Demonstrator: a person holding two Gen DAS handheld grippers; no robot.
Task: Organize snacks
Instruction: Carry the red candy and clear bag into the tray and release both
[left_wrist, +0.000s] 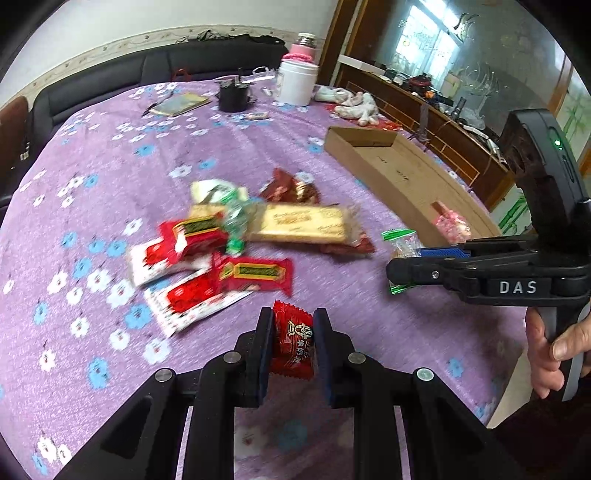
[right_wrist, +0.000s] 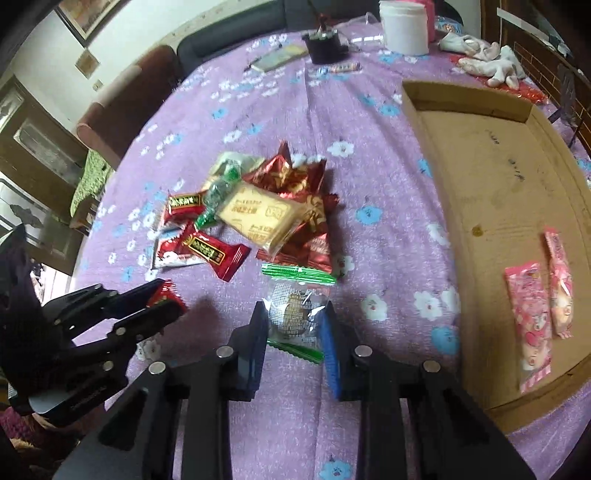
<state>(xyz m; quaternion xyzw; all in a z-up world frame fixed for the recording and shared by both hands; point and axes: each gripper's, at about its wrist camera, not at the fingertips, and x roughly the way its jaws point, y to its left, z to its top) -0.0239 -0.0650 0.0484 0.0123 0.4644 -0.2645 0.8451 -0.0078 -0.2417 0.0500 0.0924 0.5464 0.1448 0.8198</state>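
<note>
The left black two-finger gripper pointed steeply downward, jaws clamped. At its three o'clock, the right black two-finger gripper likewise angled down, jaws nearly closed, a bare hand wrapping its handle.

The snack pile ahead of the left gripper is blurry, so its words can't be read. The red candy is partly hidden between that gripper's fingers. Beside the right gripper, the cardboard tray is cut off by the picture's edge, and the two pink packets in it look smeared, maybe candy.
</note>
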